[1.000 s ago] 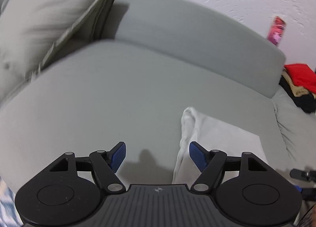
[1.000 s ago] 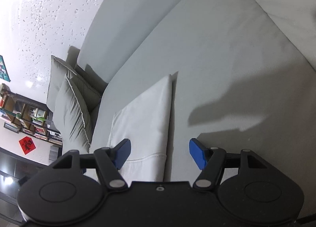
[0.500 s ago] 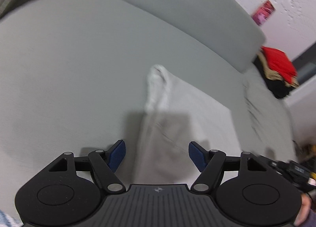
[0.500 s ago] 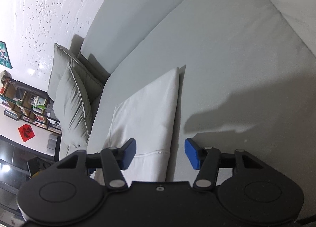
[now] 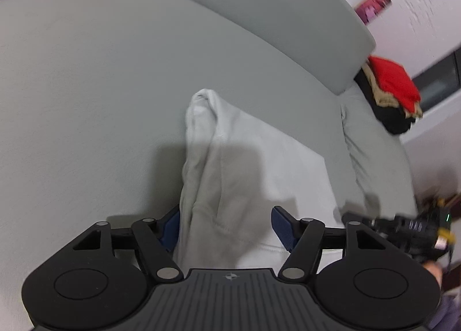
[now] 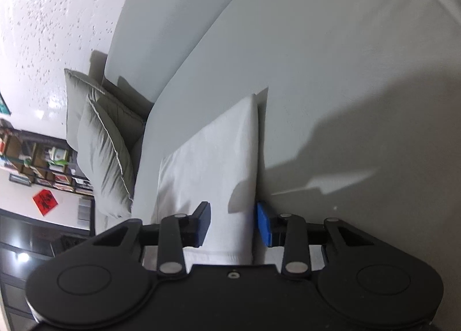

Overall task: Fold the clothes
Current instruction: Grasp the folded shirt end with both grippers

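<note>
White folded cotton garment lies flat on the pale grey sofa seat, and both grippers straddle its near end. Left gripper has just been narrowing, fingers apart with the thick left edge between them. Right gripper has just been closing, blue pads nearly pinching the right edge; contact unclear. Beyond, grey piped cushions and a red-and-black clothes pile.

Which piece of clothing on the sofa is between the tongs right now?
The white garment, lying flat right at both tongs; the red and black clothes sit piled at the sofa's far end.
</note>
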Demonstrator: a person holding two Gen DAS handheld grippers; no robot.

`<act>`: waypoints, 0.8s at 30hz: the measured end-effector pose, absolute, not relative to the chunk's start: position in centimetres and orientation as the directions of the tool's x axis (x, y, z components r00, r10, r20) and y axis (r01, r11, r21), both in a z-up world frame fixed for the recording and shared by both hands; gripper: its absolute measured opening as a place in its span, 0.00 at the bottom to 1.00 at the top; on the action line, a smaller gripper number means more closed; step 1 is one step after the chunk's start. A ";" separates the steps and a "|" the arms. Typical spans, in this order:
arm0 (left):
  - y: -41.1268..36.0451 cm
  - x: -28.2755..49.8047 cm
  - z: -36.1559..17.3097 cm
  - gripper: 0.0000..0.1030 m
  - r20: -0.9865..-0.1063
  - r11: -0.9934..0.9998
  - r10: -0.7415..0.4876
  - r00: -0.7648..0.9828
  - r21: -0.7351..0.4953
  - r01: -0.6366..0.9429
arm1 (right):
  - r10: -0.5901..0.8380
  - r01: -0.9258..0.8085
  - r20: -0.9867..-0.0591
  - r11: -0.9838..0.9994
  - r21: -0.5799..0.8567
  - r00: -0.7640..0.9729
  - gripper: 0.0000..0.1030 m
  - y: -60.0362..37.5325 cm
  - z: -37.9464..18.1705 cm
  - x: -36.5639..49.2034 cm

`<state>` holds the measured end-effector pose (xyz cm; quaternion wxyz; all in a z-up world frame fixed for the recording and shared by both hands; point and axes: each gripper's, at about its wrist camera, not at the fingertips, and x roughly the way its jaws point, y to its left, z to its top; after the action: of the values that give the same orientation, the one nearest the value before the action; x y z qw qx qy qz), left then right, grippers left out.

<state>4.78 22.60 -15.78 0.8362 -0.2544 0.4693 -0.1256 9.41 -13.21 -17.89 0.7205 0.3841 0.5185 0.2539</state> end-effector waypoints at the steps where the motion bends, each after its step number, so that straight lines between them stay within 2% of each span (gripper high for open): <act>1: 22.4 5.1 -15.9 0.61 -0.718 0.838 -0.453 0.529 -0.546 -0.023 | 0.768 0.028 -0.550 0.574 0.819 0.329 0.33 -12.9 -18.1 9.8; 6: 22.0 6.5 -16.5 0.61 -0.696 0.818 -0.479 0.535 -0.575 -0.015 | 0.784 -0.004 -0.531 0.562 0.827 0.322 0.33 -11.4 -18.8 11.2; 8: 21.9 7.1 -16.6 0.58 -0.691 0.816 -0.479 0.542 -0.577 -0.015 | 0.792 -0.007 -0.511 0.544 0.839 0.333 0.31 -11.1 -19.3 11.7; 10: 21.6 7.5 -16.6 0.56 -0.692 0.820 -0.470 0.547 -0.572 -0.018 | 0.798 -0.009 -0.492 0.528 0.849 0.348 0.27 -10.8 -19.7 12.1; 12: 21.4 7.9 -16.6 0.52 -0.697 0.827 -0.457 0.553 -0.562 -0.025 | 0.797 -0.006 -0.481 0.519 0.855 0.364 0.19 -10.7 -20.2 12.4; 15: 20.9 8.1 -16.3 0.35 -0.717 0.852 -0.415 0.560 -0.522 -0.038 | 0.784 0.010 -0.487 0.524 0.852 0.384 0.08 -10.7 -20.5 12.5; 17: 20.8 7.9 -16.1 0.20 -0.724 0.859 -0.392 0.567 -0.509 -0.056 | 0.766 -0.015 -0.505 0.555 0.832 0.398 0.06 -10.4 -20.1 12.3; 20: 19.7 7.1 -15.3 0.11 -0.736 0.903 -0.320 0.597 -0.428 -0.044 | 0.722 -0.091 -0.528 0.624 0.776 0.447 0.06 -9.6 -18.8 11.3; 24: 16.4 4.0 -12.0 0.07 -0.696 0.963 -0.209 0.687 -0.269 0.021 | 0.662 -0.208 -0.501 0.696 0.687 0.558 0.05 -9.4 -14.9 8.4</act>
<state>3.98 16.41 -12.01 0.9103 -0.1207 0.3908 -0.0631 8.41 -9.38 -14.87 0.8336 0.2899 0.3912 0.2608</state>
